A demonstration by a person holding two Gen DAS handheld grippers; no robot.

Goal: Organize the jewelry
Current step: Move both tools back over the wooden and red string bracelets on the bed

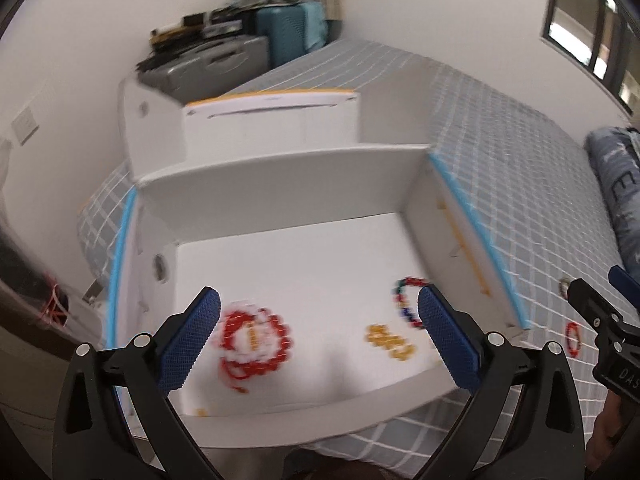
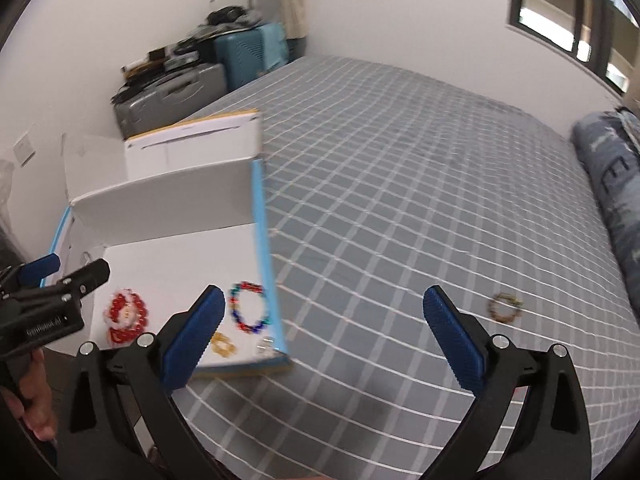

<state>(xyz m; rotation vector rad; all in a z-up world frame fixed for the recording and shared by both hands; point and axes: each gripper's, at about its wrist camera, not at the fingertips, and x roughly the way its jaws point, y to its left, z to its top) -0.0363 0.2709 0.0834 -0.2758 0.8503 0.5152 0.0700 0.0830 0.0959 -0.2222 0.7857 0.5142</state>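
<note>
Three pieces lie loose on the floor of the open white box [image 1: 280,184]: a red-and-white beaded bracelet [image 1: 254,334], a yellow beaded piece [image 1: 390,342] and a multicoloured bracelet [image 2: 248,307] near the box's right wall. The box stands on the bed [image 2: 400,168] with its lid folded back, so the interior is reachable from above.

Two items lie outside the box on the bed cover: a small red bracelet [image 1: 573,339] just beside the right wall, and a greenish-brown bracelet [image 2: 505,307] well apart to the right.

The left gripper [image 1: 320,312] hovers above the box, fingers spread wide, holding nothing. The right gripper [image 2: 324,316] hangs over the bed beside the box, fingers likewise spread and empty, probably positioned to collect an outlying bracelet.
</note>
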